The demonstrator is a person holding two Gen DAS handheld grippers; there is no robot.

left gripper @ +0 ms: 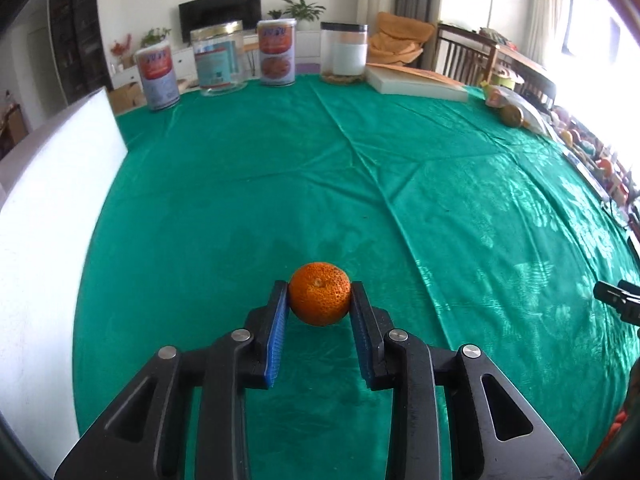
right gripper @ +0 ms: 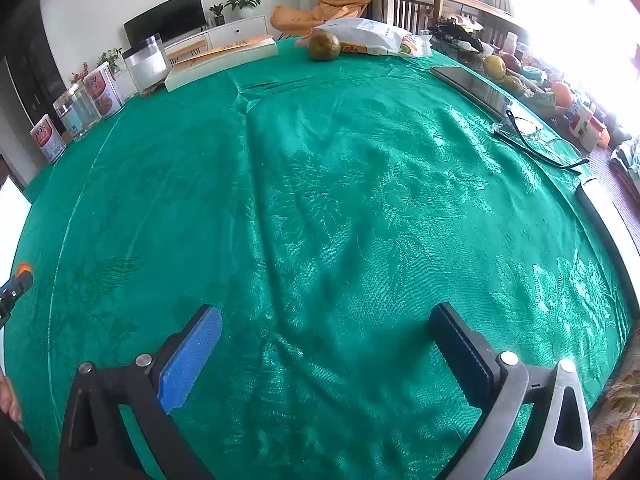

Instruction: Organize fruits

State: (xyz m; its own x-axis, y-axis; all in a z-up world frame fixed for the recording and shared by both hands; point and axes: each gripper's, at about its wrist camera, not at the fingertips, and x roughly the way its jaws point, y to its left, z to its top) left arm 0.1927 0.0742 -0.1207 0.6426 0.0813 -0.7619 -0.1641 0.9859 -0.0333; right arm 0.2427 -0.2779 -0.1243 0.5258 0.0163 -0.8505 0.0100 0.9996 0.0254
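My left gripper (left gripper: 319,285) is shut on a small orange mandarin (left gripper: 319,294), held between its blue pads above the green tablecloth (left gripper: 240,184). My right gripper (right gripper: 326,312) is open and empty over the green cloth (right gripper: 340,184). The left gripper's tip with a sliver of the mandarin (right gripper: 22,269) shows at the left edge of the right wrist view. A brownish-green round fruit (right gripper: 324,46) lies at the far edge of the table; it also shows in the left wrist view (left gripper: 512,115).
A white board (left gripper: 52,216) stands at the left. Several jars and cans (left gripper: 276,53) and a flat book (left gripper: 416,82) line the far edge. A plastic bag (right gripper: 372,40), a dark tablet (right gripper: 476,88) and glasses (right gripper: 536,136) lie at the right.
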